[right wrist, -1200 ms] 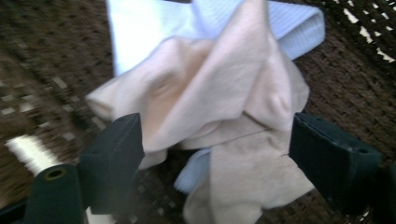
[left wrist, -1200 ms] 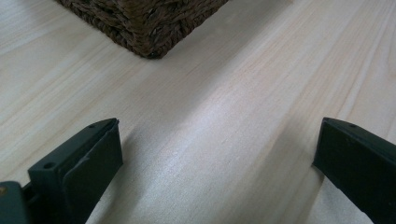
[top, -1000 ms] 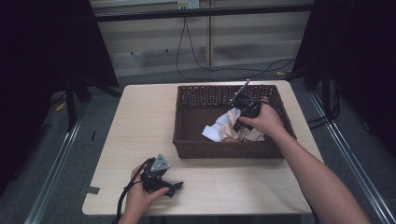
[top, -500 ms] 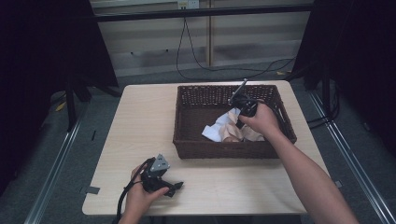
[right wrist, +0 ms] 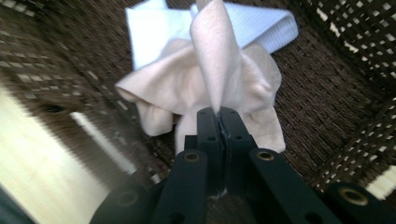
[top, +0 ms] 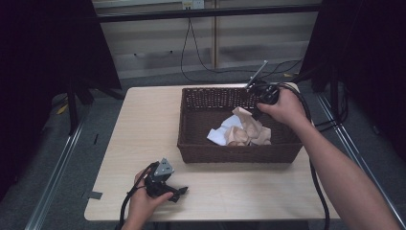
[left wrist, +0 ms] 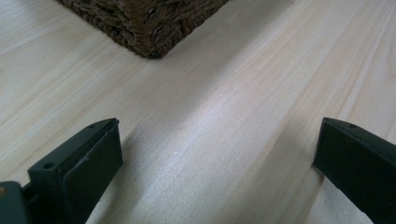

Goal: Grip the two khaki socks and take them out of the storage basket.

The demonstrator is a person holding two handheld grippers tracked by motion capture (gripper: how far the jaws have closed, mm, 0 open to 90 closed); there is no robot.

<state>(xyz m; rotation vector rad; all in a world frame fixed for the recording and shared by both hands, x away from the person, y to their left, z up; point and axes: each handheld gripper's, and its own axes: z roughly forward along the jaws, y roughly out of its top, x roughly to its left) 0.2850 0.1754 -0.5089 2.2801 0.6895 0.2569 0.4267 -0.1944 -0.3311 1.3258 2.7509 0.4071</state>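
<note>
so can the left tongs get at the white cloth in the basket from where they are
Probably not directly. The left tongs sit open on the table outside the basket, whose near wall stands between them and the white cloth. They'd have to lift over the rim; the right tongs already pinch the beige cloth there.

A pale wooden table [top: 143, 124] stands on grey floor [top: 62, 163], dark curtains [top: 43, 57] hanging either side.
</note>
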